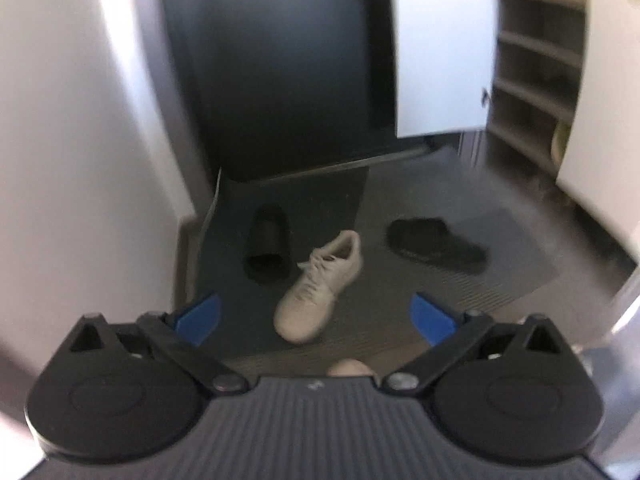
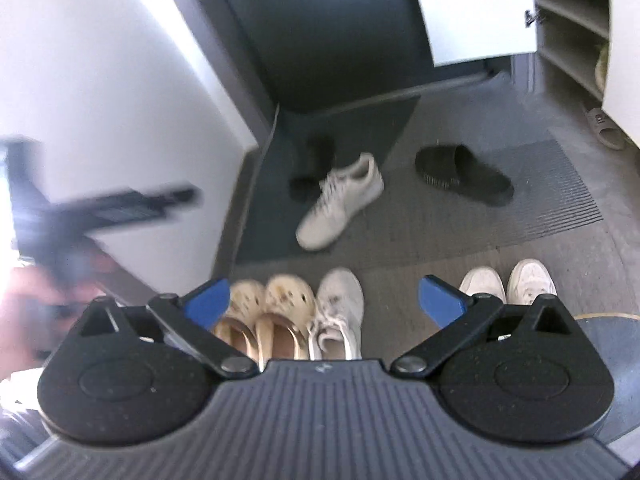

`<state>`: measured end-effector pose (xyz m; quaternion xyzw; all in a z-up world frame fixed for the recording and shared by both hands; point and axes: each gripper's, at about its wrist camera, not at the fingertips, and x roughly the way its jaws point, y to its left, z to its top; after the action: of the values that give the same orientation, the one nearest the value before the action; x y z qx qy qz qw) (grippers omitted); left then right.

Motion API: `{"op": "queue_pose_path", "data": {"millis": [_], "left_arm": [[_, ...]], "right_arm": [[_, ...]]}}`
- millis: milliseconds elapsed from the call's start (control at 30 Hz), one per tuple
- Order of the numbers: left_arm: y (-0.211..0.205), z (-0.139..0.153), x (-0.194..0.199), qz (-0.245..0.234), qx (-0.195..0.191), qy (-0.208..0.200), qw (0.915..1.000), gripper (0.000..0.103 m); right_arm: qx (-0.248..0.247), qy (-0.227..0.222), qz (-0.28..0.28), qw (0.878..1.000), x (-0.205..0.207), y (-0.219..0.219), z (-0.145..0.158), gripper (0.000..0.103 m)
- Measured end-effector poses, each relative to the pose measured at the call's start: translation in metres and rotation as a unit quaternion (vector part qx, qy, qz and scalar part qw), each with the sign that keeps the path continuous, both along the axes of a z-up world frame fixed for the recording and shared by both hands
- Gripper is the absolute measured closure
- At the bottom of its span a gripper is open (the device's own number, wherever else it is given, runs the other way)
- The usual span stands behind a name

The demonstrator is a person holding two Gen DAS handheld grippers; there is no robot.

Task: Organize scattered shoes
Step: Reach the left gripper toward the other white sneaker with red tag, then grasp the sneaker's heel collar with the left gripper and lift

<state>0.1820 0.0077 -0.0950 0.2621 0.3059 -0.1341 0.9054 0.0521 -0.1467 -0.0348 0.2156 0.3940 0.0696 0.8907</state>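
Landmark: the white lace-up sneaker lies loose on the dark ribbed floor mat, toe toward you.
Left gripper: your blue-tipped jaws stand wide apart and hold nothing; the sneaker lies between and beyond the tips, not touched.
Right gripper: your jaws are spread wide and empty, above the shoes lined up nearest you.
Black slide sandal: just left of the sneaker, close beside its heel.
Second black slide sandal: right of the sneaker, apart from it, lying askew.
Lined-up row: nearer you than the sneaker, a pair of cream perforated clogs, a single white trainer touching their right side, and a pair of white trainers farther right.
Shoe cabinet: beyond the sneaker to the right, white door open, shelves showing.
Brown slide sandal: on the floor at the cabinet's foot.
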Motion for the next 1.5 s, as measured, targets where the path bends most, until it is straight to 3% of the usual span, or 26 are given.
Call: {"op": "queue_pose_path", "data": {"millis": [67,167,233,333,467,600,733,933,1267,1333,1500], "left_arm": [[-0.008,-0.024,0.011,-0.022,0.028,-0.002,0.9993,0.000],[-0.012,-0.069,0.038,-0.061,0.018,0.025,0.9977,0.000],[-0.016,-0.108,0.065,-0.076,0.013,0.062,0.9951,0.000],[-0.015,-0.135,0.084,-0.116,0.014,0.080,0.9899,0.000],[-0.013,-0.164,0.114,-0.164,0.018,0.078,0.9831,0.000],[-0.022,-0.206,0.179,-0.152,0.010,0.092,0.9841,0.000],[-0.017,-0.253,0.246,-0.098,-0.039,0.112,0.9882,0.000],[-0.026,-0.287,0.290,-0.120,-0.026,0.143,0.9821,0.000],[-0.045,-0.324,0.322,-0.121,-0.011,0.161,0.9794,0.001],[-0.049,-0.331,0.328,-0.121,-0.008,0.165,0.9789,0.010],[-0.049,-0.327,0.323,-0.121,-0.007,0.159,0.9799,0.020]], "right_arm": [[0.054,0.026,0.028,0.998,0.000,-0.003,-0.011,0.000],[0.095,0.065,0.035,0.993,0.005,-0.001,-0.026,0.000],[0.095,0.068,0.042,0.992,0.008,0.002,-0.028,0.000],[0.108,0.067,0.042,0.991,0.018,0.004,-0.028,0.000],[0.145,0.065,0.024,0.987,0.034,-0.001,-0.029,0.000],[0.182,0.073,0.027,0.980,0.055,0.000,-0.037,0.000],[0.172,0.102,0.030,0.979,0.080,0.004,-0.052,0.000],[0.184,0.143,0.023,0.972,0.119,-0.004,-0.080,0.000],[0.190,0.177,0.014,0.966,0.153,-0.011,-0.103,0.000],[0.189,0.176,0.009,0.966,0.159,-0.012,-0.106,0.000],[0.190,0.181,-0.004,0.965,0.165,-0.017,-0.110,0.000]]}}
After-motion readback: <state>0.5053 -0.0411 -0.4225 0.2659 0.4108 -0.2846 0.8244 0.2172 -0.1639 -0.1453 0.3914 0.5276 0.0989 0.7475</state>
